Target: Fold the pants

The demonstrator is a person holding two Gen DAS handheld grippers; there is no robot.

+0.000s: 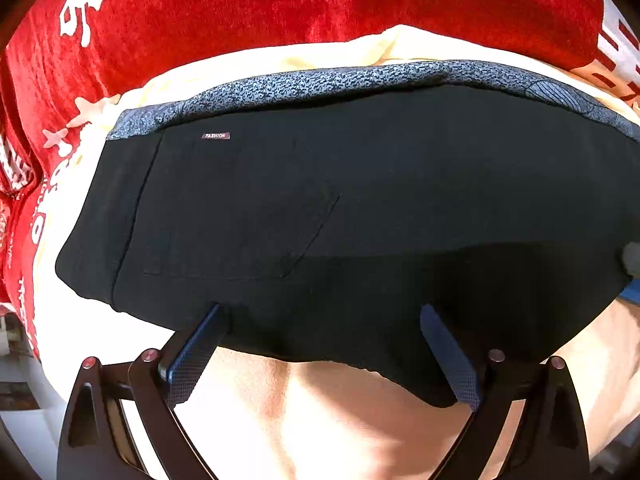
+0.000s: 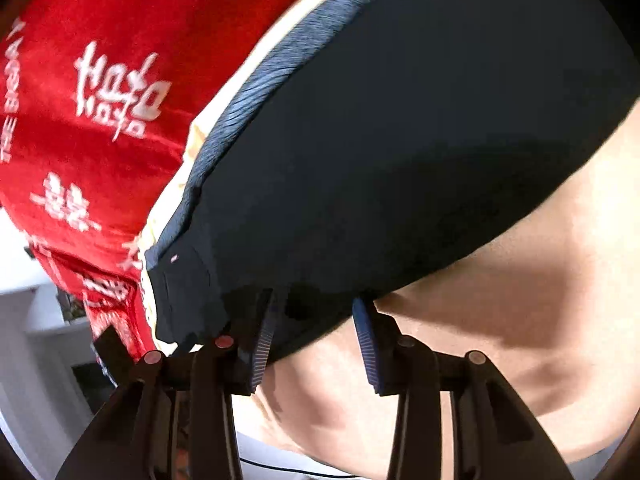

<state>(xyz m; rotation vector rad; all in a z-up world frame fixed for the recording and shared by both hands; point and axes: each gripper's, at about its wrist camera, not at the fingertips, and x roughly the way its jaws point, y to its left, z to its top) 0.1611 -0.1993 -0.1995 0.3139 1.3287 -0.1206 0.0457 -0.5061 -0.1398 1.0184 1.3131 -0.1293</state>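
The black pants [image 1: 360, 184] lie folded flat on a cream sheet [image 1: 340, 420], with a small "FASHION" label [image 1: 215, 136] near the left and a blue-grey patterned band [image 1: 320, 80] along the far edge. My left gripper [image 1: 324, 312] is wide open, and both fingertips [image 1: 218, 314] rest at the near hem. In the right wrist view the pants [image 2: 400, 120] run diagonally. My right gripper [image 2: 314, 316] stands partly open over their lower edge. Black cloth lies between the pads [image 2: 362, 316], and I see no bunching.
A red blanket with white lettering [image 1: 240, 8] covers the surface beyond the pants and shows again as the red blanket [image 2: 100, 60] at the left. The cream sheet [image 2: 500, 300] spreads wrinkled in front. White furniture [image 2: 32, 320] stands off the bed's edge at lower left.
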